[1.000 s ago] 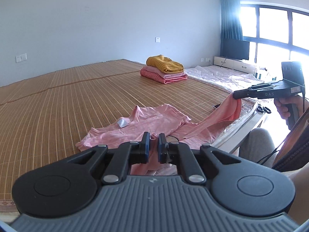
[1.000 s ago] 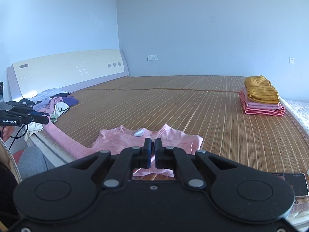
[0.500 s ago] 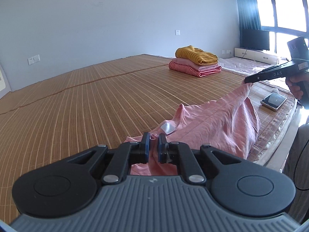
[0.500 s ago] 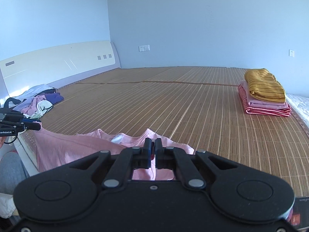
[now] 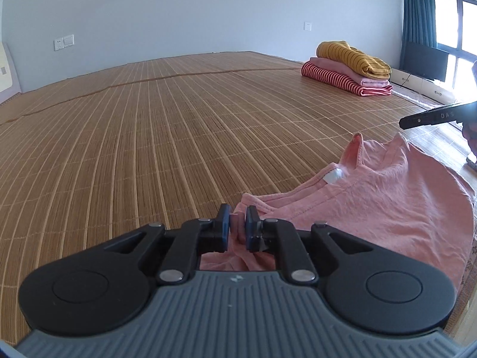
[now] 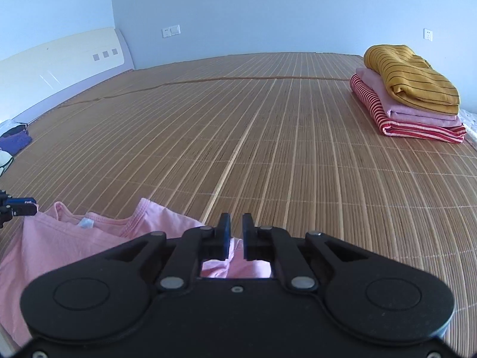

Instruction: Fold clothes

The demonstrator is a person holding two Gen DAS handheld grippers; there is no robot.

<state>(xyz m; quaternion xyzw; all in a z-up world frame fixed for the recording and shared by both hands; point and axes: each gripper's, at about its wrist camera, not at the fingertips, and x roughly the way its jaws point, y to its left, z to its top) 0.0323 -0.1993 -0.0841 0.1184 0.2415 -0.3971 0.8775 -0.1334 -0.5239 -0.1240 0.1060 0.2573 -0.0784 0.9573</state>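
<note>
A pink shirt (image 5: 372, 203) lies bunched on the bamboo mat (image 5: 149, 134), collar and white label facing up. My left gripper (image 5: 237, 223) hovers low over its left edge; its jaws are opening, and a fold of pink cloth still sits loosely between the pads. In the right wrist view the same pink shirt (image 6: 74, 244) spreads to the lower left. My right gripper (image 6: 236, 229) is at its right edge with jaws opening, mat showing through the gap and cloth just below. Each gripper shows in the other's view: the right gripper (image 5: 402, 120), the left gripper (image 6: 32, 205).
A stack of folded clothes (image 6: 408, 95), yellow striped on pink on red striped, sits at the far right of the mat. Loose garments (image 6: 15, 143) lie by the white headboard (image 6: 59, 59). A dark screen (image 5: 423, 59) and a window are at the right.
Both grippers moved forward and lower over the mat, bringing the shirt's edges with them. Their jaws, shut on the cloth before, now stand slightly apart. The shirt has settled onto the mat.
</note>
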